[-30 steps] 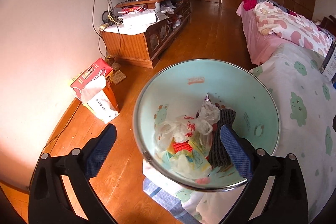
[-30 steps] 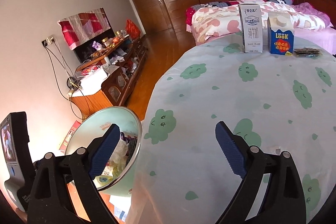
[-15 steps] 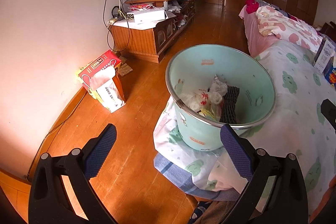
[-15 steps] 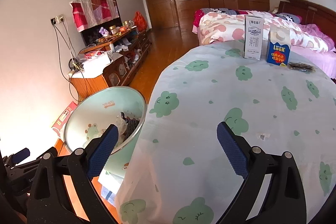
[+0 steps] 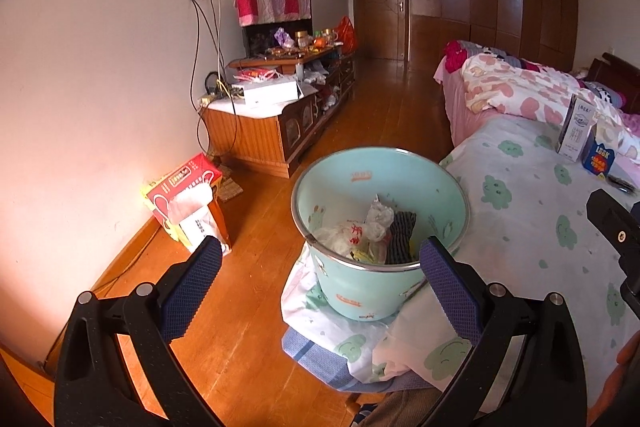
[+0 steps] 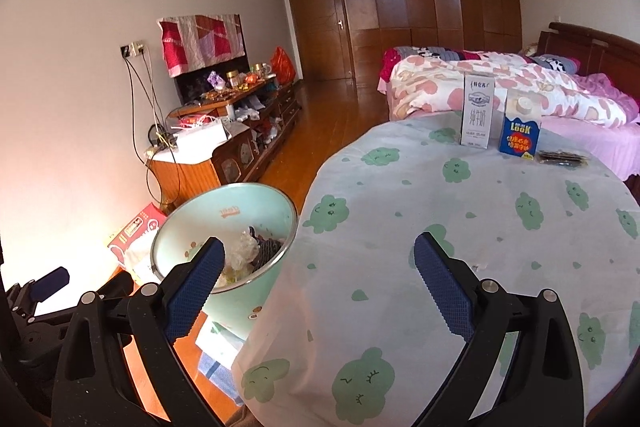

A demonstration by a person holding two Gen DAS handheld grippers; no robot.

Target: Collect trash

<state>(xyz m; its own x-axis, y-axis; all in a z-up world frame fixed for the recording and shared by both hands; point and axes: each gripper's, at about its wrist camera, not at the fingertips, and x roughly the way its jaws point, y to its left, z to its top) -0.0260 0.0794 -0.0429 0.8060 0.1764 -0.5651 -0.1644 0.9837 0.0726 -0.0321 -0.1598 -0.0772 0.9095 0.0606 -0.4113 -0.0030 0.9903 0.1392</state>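
A mint-green trash bin point(image 5: 352, 297) point(image 6: 256, 303) stands beside the cloth-covered table point(image 6: 460, 219), with plastic bags and a dark wrapper point(image 5: 402, 235) inside. On the table's far side stand a white milk carton point(image 6: 477, 117), a blue carton point(image 6: 520, 135) and a flat dark wrapper point(image 6: 562, 159). My left gripper point(image 5: 320, 283) is open and empty, drawn back above the floor in front of the bin. My right gripper point(image 6: 320, 283) is open and empty above the table's near edge.
A red tissue box point(image 5: 184, 195) sits on the wooden floor by the wall. A low wooden cabinet point(image 5: 280, 123) with clutter and cables lines the left wall. A bed point(image 6: 520, 95) lies behind the table. The tablecloth hangs down around the bin's base.
My left gripper has pulled back and up from over the bin, which now sits farther off. My right gripper has drawn back and risen slightly over the table.
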